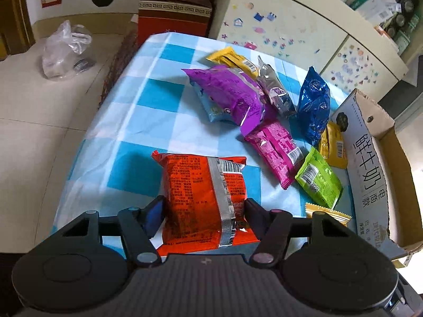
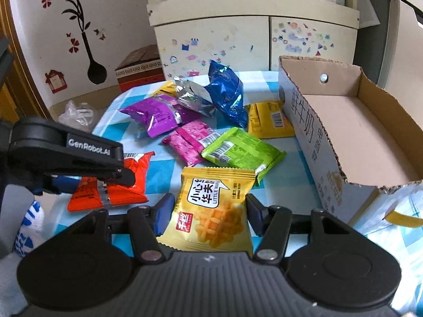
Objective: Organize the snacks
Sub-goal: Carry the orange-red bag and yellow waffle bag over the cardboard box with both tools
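Note:
My left gripper (image 1: 203, 203) is shut on an orange-red snack packet (image 1: 195, 182), its pads pressing both sides just above the blue-checked tablecloth (image 1: 148, 100). The right wrist view shows that same gripper (image 2: 124, 177) clamped on the packet (image 2: 134, 169) at the left. My right gripper (image 2: 209, 199) is shut on a yellow waffle packet (image 2: 211, 211). An open cardboard box (image 2: 304, 121) stands to the right, with nothing visible inside. Between lie loose packets: purple (image 2: 153, 116), magenta (image 2: 190, 140), green (image 2: 243, 150), blue (image 2: 230, 95), silver (image 2: 193, 95) and another yellow (image 2: 267, 119).
A stickered cabinet (image 2: 238, 42) with cluttered shelves stands behind the table. A red-brown box (image 1: 174, 10) sits past the far edge. On the floor to the left lies a clear plastic bag (image 1: 66, 50). A yellow strap (image 2: 404, 219) lies beside the box's near corner.

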Tool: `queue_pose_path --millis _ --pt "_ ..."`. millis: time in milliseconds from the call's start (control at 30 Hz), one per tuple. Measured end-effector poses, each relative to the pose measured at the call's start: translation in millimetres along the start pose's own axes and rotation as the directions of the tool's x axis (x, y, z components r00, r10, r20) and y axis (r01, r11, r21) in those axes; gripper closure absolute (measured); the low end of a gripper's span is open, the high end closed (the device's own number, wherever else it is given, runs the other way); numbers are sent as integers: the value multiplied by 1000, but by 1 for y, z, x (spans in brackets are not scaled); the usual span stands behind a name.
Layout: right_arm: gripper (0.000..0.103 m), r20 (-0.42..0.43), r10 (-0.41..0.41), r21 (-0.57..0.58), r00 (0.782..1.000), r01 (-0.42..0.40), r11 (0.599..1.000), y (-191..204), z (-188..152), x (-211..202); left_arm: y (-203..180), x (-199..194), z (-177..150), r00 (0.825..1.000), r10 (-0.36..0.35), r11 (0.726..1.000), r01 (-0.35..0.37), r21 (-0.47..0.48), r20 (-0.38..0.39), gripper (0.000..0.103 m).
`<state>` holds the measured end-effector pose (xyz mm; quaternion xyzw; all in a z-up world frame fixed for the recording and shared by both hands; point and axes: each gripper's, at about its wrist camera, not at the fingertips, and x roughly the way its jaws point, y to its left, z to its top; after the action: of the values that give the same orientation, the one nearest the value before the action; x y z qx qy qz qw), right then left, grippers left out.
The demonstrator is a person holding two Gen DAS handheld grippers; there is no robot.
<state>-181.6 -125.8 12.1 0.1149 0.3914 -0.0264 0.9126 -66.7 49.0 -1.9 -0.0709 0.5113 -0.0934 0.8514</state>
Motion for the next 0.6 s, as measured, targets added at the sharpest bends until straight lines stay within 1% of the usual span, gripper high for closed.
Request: queue_pose_path --millis 267,600 --pt "45 30 10 13 1000 -11 1000 -5 2 -13 1 -15 -10 999 -3 1000 3 11 48 34" --pt "45 72 37 -1 997 -37 999 -13 10 -30 2 -24 -19 998 -16 1000 17 -23 56 34"
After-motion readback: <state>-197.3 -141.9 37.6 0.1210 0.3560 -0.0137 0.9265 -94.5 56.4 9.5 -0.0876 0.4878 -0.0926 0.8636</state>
